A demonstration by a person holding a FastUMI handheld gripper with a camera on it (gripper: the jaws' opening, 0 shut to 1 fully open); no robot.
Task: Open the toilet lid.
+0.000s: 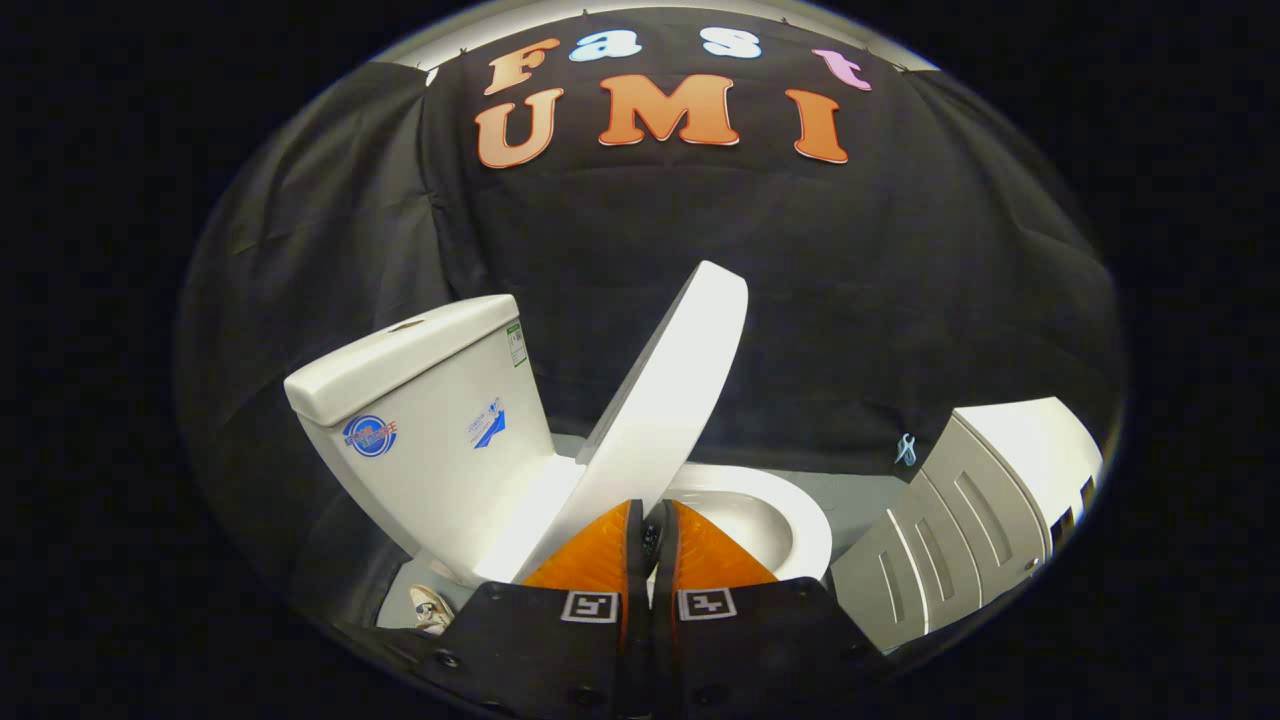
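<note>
Toilet lid (665,400): white, oval, raised partway and tilted back toward the cistern, lower end hinged at the rear of the bowl, upper end free against the black cloth wall. Standing just ahead of the gripper's fingertips, rising beyond them. Toilet bowl (790,525): white, open rim and pale inner basin exposed beside the lifted lid, directly beyond the fingers. Cistern (420,420): white, box-shaped, behind the lid on the hinge side, with small blue stickers on its face and a label at one upper corner; leaning in the fisheye picture. Gripper (652,520): two orange-faced fingers (590,560) on black bodies with square black-and-white markers, drawn together with only a thin dark slit between them, nothing seen clamped; tips at the foot of the lid, actual contact with it not discernible. Cabinet (960,520): grey-white, panelled front, on the side of the bowl away from the cistern, apart from it. Small pale object (432,608): on the floor at the base of the cistern, kind not discernible.
</note>
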